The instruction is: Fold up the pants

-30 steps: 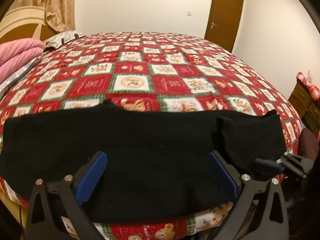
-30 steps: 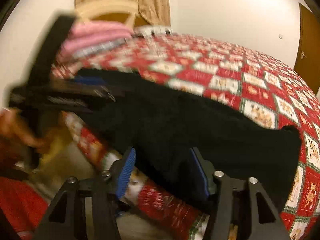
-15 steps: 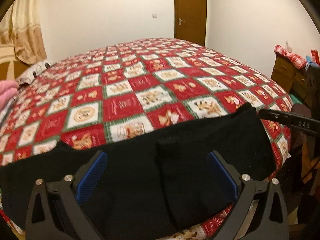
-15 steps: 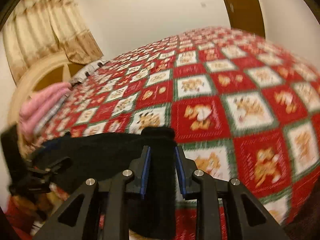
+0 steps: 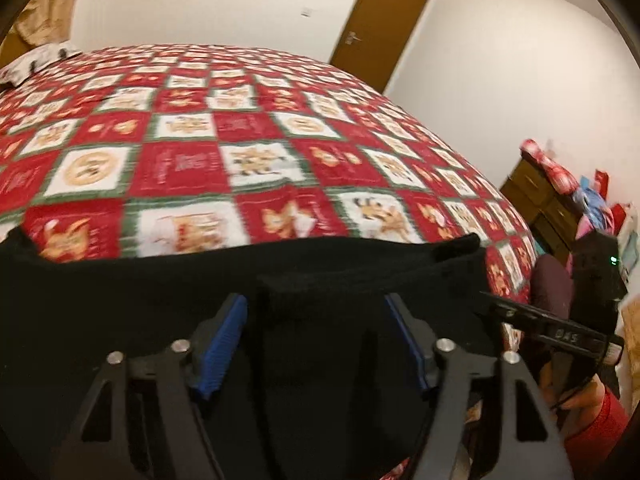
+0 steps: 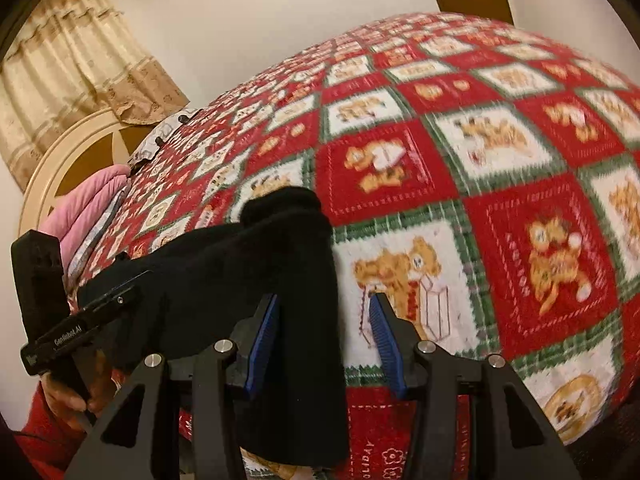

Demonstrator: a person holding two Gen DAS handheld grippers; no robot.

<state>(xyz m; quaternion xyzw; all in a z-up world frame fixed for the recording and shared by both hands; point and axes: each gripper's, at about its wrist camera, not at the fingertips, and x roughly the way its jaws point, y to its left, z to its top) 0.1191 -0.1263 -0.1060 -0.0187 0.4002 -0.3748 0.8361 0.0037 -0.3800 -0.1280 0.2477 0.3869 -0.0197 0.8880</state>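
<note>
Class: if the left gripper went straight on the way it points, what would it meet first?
Most likely the black pants: the left gripper straddles a raised fold of them, the bedspread beyond.

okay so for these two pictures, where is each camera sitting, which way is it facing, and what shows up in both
Left wrist: on the left hand-held gripper, facing across the bed toward the door; jaws straddle the black pants; the other hand shows at right.
Right wrist: on the right hand-held gripper, facing the curtain; its left pad touches the pants' end, right pad clear; a hand shows at left.
Shared: pants, bed, door, each other's gripper.
</note>
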